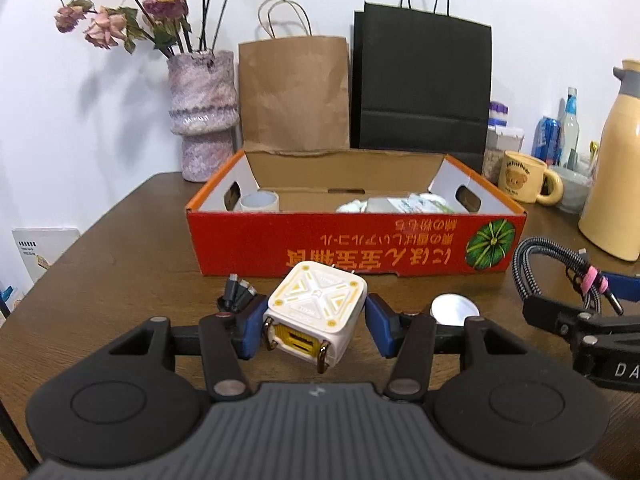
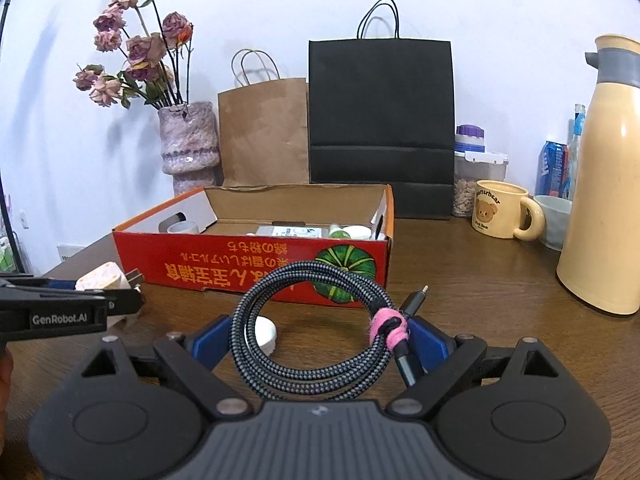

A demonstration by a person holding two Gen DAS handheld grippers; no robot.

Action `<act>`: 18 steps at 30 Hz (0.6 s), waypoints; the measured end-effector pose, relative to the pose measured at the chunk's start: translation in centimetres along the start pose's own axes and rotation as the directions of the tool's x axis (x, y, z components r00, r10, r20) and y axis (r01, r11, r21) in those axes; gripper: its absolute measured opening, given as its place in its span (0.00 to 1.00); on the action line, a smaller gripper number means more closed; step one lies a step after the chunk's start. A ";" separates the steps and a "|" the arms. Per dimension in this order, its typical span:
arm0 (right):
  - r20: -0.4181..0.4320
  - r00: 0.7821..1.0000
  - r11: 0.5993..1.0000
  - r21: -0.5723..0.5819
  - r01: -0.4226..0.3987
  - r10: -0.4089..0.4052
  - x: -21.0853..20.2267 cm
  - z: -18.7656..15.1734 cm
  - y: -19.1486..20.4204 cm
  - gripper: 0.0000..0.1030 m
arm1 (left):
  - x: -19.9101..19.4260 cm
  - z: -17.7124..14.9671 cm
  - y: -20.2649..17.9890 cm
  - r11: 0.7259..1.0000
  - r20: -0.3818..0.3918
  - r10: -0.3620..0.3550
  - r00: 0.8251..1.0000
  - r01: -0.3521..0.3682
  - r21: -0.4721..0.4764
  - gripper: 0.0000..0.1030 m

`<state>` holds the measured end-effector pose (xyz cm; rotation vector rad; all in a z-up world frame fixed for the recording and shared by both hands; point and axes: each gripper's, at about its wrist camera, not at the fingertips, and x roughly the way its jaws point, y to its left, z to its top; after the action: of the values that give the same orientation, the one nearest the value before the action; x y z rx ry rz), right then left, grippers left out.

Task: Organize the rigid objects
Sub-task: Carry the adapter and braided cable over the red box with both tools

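A white and yellow cube charger (image 1: 316,312) sits between the blue pads of my left gripper (image 1: 316,330); the left pad touches it, the right pad stands a little off. It also shows in the right wrist view (image 2: 102,278). My right gripper (image 2: 320,344) holds a coiled braided cable (image 2: 316,328) with a pink tie between its pads; it also shows in the left wrist view (image 1: 560,268). The red open cardboard box (image 1: 356,240) stands just behind, with a tape roll (image 1: 259,202) and white items inside.
A white round lid (image 1: 454,309) and a small cable end (image 1: 236,288) lie on the brown table. Behind the box stand a flower vase (image 1: 202,116), a brown bag (image 1: 294,92) and a black bag (image 1: 424,84). A bear mug (image 2: 502,214) and cream thermos (image 2: 608,184) stand right.
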<state>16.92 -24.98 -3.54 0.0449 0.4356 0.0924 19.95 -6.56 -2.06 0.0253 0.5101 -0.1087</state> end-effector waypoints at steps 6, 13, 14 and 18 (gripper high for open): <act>0.022 1.000 1.000 -0.006 -0.014 0.014 -0.3 0.7 0.6 0.90 | -0.7 0.6 0.0 1.000 0.018 0.018 1.000 -0.017 -0.010 0.52; 0.053 0.998 1.000 -0.009 -0.023 0.023 -0.2 2.4 1.2 0.90 | -1.0 1.9 0.2 0.999 0.035 0.037 0.999 -0.036 -0.028 0.52; 0.058 0.998 1.000 -0.010 -0.023 0.024 -0.2 2.7 1.3 0.90 | -1.1 2.1 0.2 0.999 0.036 0.038 0.999 -0.037 -0.030 0.52; 0.074 0.997 1.000 -0.017 -0.023 0.025 -0.1 3.8 1.6 0.90 | -1.1 3.0 0.3 0.999 0.051 0.042 0.998 -0.040 -0.033 0.52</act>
<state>18.34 -23.48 0.02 0.0380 0.3604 0.1175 20.45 -6.31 1.06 0.0017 0.4595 -0.0610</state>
